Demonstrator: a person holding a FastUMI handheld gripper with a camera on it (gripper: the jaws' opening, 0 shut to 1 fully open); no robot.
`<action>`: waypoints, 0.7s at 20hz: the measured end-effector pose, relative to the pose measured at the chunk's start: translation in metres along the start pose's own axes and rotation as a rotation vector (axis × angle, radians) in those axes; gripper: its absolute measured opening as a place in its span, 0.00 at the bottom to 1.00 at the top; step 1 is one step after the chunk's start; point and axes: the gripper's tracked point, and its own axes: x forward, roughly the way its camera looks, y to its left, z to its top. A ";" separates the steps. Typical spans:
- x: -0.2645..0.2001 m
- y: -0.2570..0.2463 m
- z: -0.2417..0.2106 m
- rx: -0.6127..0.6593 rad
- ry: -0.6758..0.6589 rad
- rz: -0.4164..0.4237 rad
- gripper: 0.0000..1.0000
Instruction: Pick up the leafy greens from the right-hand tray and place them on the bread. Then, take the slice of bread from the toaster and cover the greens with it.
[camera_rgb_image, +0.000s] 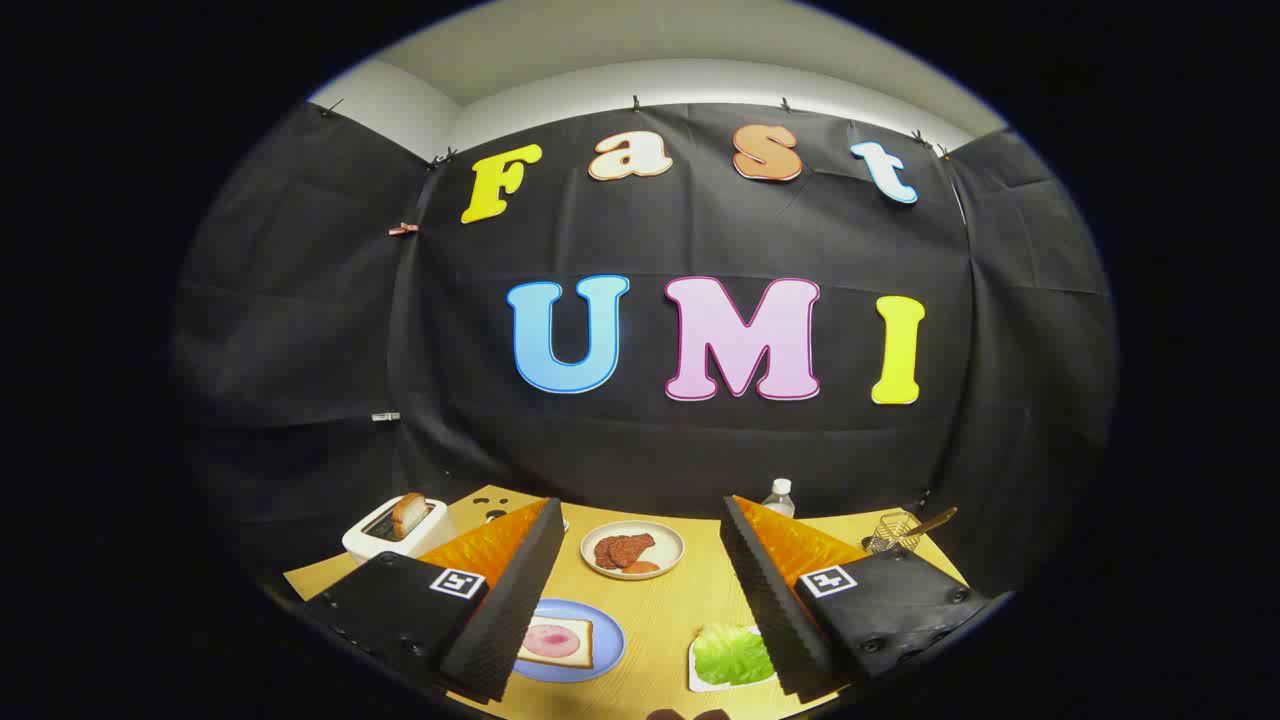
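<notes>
gripper (640, 520) open above table, greens (730, 655) probably untouched

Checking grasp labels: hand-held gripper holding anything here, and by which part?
Nothing held. The hand-held gripper is open, fingers wide apart above the table; leafy greens lie untouched on their tray.

Greens tray (700, 672) part hidden behind right finger; wire basket (893, 531) contents too small to tell.

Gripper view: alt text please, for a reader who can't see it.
The open tongs hover above a wooden table, holding nothing. Between the fingers lie a blue plate with bread and a white tray of leafy greens. Beyond sit a plate of sliced meat and a white toaster with a bread slice.
</notes>
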 end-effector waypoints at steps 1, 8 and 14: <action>0.002 0.001 0.000 -0.001 0.003 -0.001 0.98; 0.005 0.003 -0.018 -0.001 0.062 0.007 0.98; 0.005 -0.014 -0.038 -0.002 0.115 -0.026 0.98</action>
